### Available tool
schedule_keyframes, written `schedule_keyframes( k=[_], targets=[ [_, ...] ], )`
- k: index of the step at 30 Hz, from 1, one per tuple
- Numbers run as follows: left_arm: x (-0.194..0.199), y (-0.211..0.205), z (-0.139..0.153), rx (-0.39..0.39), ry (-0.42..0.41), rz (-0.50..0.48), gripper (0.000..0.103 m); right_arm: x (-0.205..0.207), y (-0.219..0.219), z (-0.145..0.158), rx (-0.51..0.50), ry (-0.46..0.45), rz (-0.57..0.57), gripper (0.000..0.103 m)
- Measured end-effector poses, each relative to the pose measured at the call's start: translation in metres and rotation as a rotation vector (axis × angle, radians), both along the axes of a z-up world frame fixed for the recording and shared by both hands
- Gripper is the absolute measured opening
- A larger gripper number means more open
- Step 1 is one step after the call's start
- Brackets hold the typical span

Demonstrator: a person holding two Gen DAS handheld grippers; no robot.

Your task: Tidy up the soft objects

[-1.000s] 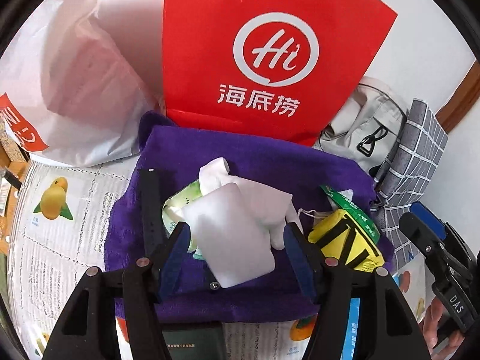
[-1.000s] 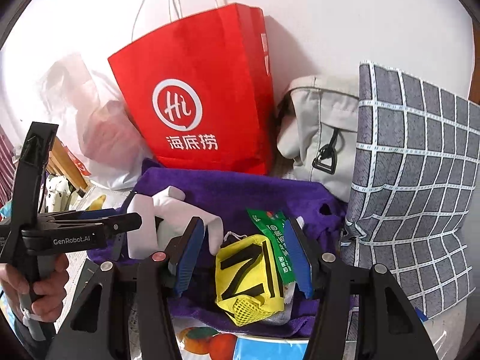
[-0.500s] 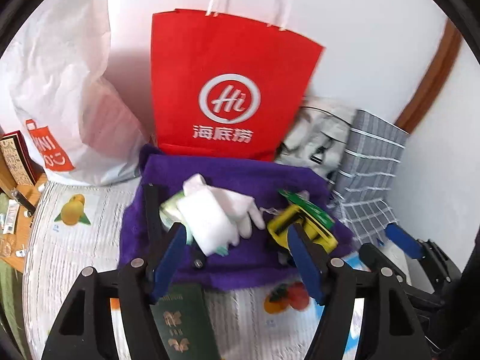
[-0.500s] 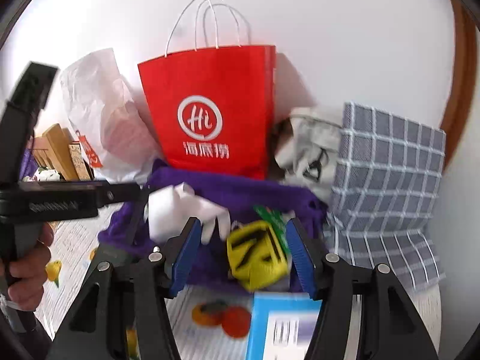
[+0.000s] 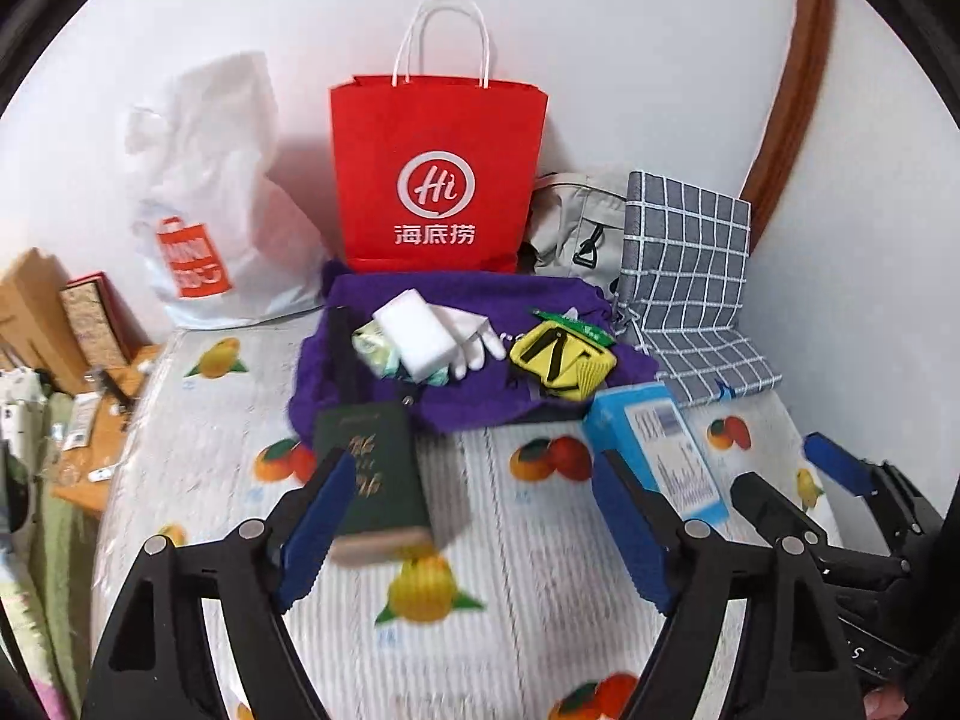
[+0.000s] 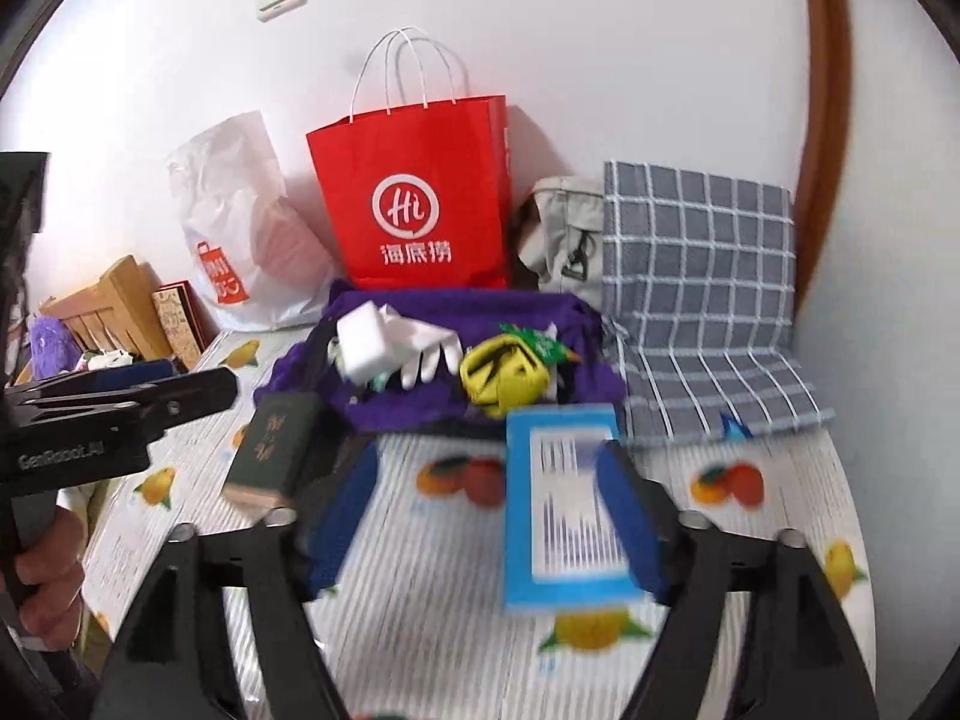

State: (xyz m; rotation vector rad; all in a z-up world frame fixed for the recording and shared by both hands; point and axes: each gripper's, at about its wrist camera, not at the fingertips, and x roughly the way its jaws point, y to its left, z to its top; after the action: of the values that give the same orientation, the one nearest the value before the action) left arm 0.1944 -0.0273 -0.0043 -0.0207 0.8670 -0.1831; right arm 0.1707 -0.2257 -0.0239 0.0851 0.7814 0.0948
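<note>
A purple cloth (image 5: 480,396) (image 6: 420,408) lies against the back wall with soft items piled on it. On it are a white sponge (image 5: 414,336) (image 6: 363,345), a white glove (image 5: 474,333) (image 6: 429,354), a yellow mesh pouch (image 5: 561,360) (image 6: 504,381) and a green packet (image 5: 570,321). My left gripper (image 5: 474,480) hangs well back from the pile, jaws opening, nothing between them. My right gripper (image 6: 486,456) is also back, jaws opening and gripping nothing. A blue box (image 6: 561,510) lies on the table under it.
A dark green booklet (image 5: 375,474) lies in front of the cloth by my left finger. Behind stand a red paper bag (image 5: 435,180), a white plastic bag (image 5: 210,198), a beige bag (image 5: 576,228) and a grey checked cushion (image 5: 684,264). Cluttered wooden furniture (image 5: 54,324) is at the left.
Both grippers have pulled back and up from the purple cloth and their jaws have widened. The sponge and yellow pouch that sat between the fingers now lie far ahead on the cloth.
</note>
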Motion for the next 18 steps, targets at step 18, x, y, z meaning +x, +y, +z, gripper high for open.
schedule_keyframes(
  k=[18],
  targets=[
    [-0.141, -0.001, 0.014, 0.035, -0.083, 0.041, 0.090, -0.133, -0.004, 0.006, -0.045, 0.002, -0.078, 0.103]
  ],
)
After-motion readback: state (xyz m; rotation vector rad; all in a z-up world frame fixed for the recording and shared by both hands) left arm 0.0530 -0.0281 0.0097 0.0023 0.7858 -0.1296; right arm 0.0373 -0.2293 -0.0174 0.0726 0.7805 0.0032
